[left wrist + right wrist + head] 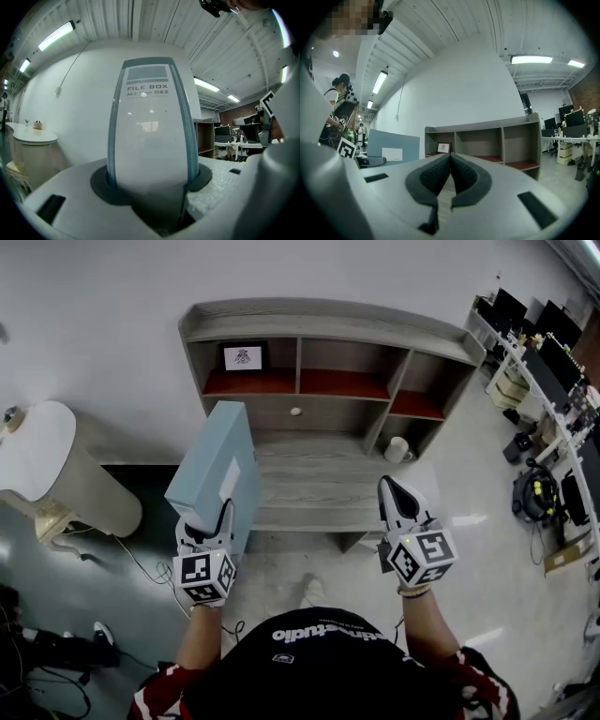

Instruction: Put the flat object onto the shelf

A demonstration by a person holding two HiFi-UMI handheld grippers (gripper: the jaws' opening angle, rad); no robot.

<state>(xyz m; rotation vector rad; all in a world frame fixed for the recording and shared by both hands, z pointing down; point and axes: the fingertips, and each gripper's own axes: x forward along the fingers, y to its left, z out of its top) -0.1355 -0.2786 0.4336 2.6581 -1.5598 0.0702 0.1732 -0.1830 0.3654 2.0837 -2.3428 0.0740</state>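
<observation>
Before shelf: left gripper clamped wide on box; right gripper closed, empty. Carry box upright, enter bay squarely, clear dividers.

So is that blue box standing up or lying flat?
Standing up on edge: the file box rises from the left gripper, whose jaws clamp its spine, broad faces vertical.

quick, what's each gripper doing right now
left gripper: shut on the file box
right gripper: shut, nothing between its jaws
</observation>
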